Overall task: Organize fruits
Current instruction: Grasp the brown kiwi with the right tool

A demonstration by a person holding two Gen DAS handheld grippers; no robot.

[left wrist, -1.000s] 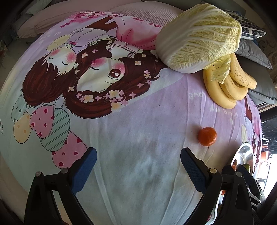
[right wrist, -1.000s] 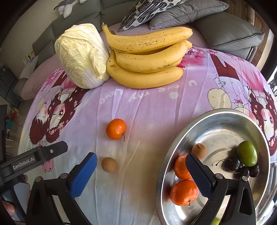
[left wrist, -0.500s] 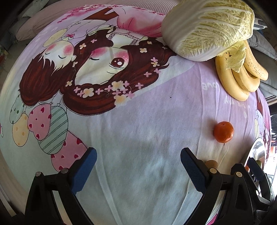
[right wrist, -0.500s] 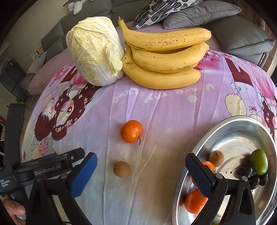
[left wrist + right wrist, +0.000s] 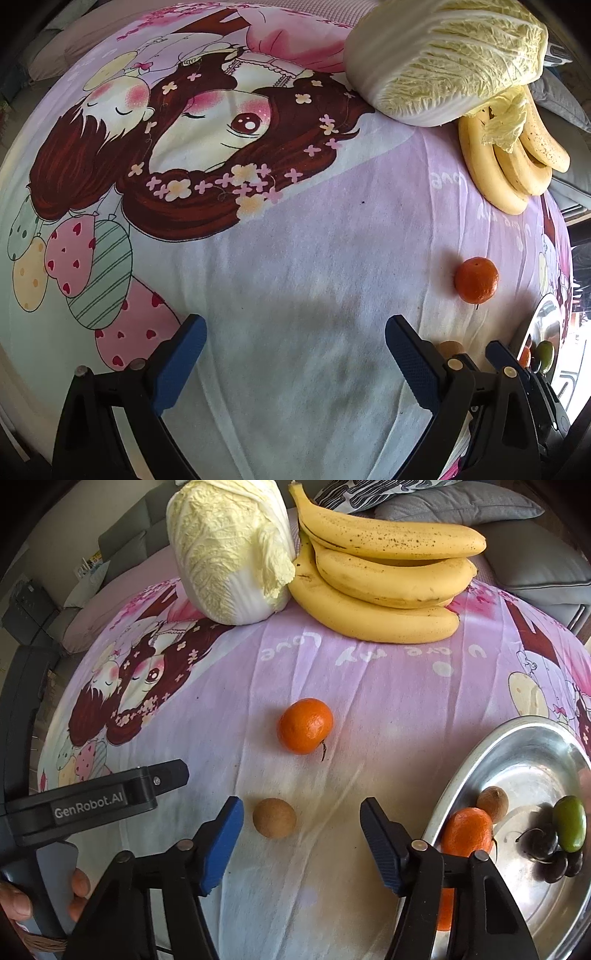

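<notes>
A loose tangerine point(image 5: 305, 725) and a small brown round fruit point(image 5: 274, 818) lie on the cartoon-print cloth. A steel bowl point(image 5: 524, 746) at the right holds tangerines point(image 5: 466, 830), a brown fruit point(image 5: 493, 799), a green fruit point(image 5: 570, 823) and dark cherries point(image 5: 550, 853). My right gripper point(image 5: 301, 834) is open and empty, low over the cloth, with the brown fruit just ahead between its blue fingertips. My left gripper point(image 5: 295, 350) is open and empty over bare cloth; the tangerine point(image 5: 476, 280) lies to its right.
A napa cabbage point(image 5: 229, 546) and a bunch of bananas point(image 5: 384, 579) lie at the far side of the cloth. Grey cushions point(image 5: 535, 561) sit behind them. The left gripper's body point(image 5: 88, 805) shows at the left of the right wrist view.
My right gripper has moved left and forward, away from the bowl, and now frames the brown fruit. My left gripper has shifted, so the tangerine sits further right in its view.
</notes>
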